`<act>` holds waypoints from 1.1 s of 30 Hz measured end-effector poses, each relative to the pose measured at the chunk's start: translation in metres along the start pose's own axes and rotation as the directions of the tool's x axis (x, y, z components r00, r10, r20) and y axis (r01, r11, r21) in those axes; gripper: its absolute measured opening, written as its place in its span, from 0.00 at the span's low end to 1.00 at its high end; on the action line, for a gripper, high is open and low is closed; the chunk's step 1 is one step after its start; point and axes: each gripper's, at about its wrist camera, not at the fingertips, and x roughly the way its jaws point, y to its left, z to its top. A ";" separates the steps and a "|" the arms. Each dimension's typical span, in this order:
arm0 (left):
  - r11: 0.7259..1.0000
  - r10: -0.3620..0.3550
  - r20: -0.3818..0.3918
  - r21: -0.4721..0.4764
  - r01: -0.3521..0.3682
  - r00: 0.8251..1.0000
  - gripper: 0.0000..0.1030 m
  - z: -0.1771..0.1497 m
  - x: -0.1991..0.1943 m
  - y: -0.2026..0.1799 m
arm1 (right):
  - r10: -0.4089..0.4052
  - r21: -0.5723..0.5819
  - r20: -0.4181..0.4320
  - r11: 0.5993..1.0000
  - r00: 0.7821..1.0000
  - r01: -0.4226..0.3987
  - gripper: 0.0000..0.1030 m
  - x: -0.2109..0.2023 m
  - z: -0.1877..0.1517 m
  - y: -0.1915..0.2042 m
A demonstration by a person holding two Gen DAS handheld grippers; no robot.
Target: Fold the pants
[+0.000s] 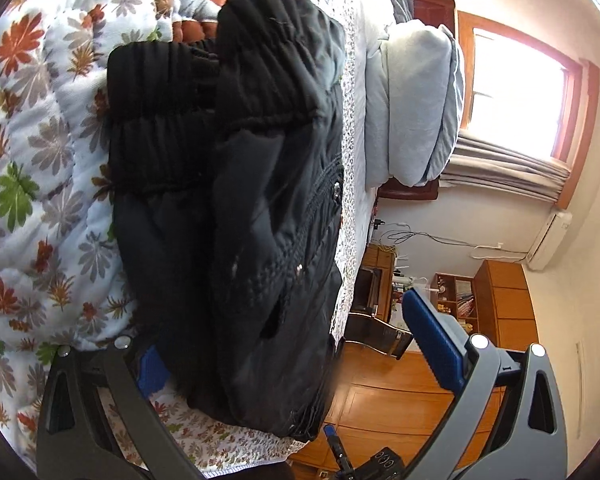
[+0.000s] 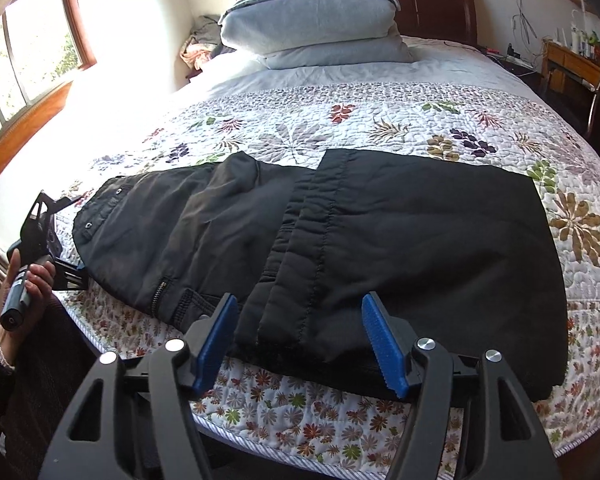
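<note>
Black pants (image 2: 340,236) lie folded on the flowered quilt, legs doubled over toward the waist end at the left. My right gripper (image 2: 300,332) is open at the bed's near edge, its blue pads either side of the folded leg cuffs, not closed on them. My left gripper (image 1: 292,348) is open around the waist end of the pants (image 1: 236,200); one blue pad sits under the cloth, the other stands free in the air. It also shows in the right wrist view (image 2: 66,256), held by a hand at the pants' left end.
The flowered quilt (image 2: 380,120) covers the bed. Stacked pale blue pillows (image 2: 320,24) lie at the headboard. A window (image 2: 28,40) is at the left, a desk and chair (image 2: 580,68) at the right. Wooden floor (image 1: 400,396) lies beside the bed.
</note>
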 end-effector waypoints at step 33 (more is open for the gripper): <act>0.915 0.334 0.143 0.190 -0.357 0.931 0.96 -0.026 0.055 -0.070 | 0.032 0.546 0.203 0.826 0.979 -0.140 0.97 -0.024 -0.008 -0.129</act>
